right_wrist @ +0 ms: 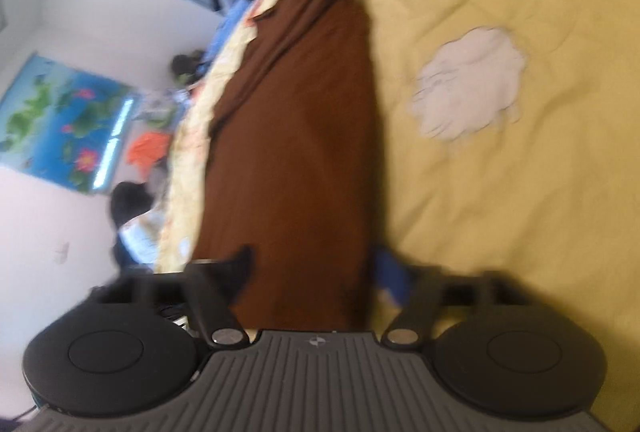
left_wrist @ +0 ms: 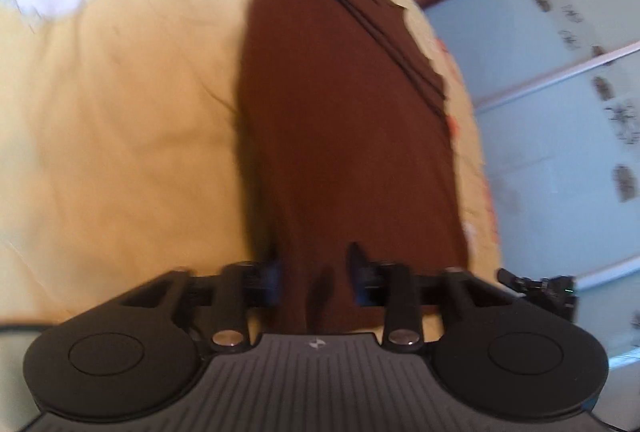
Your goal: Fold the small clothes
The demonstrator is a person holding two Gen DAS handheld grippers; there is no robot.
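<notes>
Pinching brown garment (left_wrist: 340,120) over yellow bedspread (left_wrist: 120,112): L gripper (left_wrist: 314,272), R gripper (right_wrist: 312,272).

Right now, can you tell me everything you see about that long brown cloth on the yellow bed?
The long brown cloth garment looks soft, plain and dark, with no pattern. It lies stretched out in a narrow strip on the pale yellow quilted bedcover, near the cover's edge. Seams or folded edges run along one side. The left gripper has cloth between its fingers at one end, and the right gripper has cloth between its fingers too. The pictures are blurry, so I cannot tell what kind of garment it is.
</notes>
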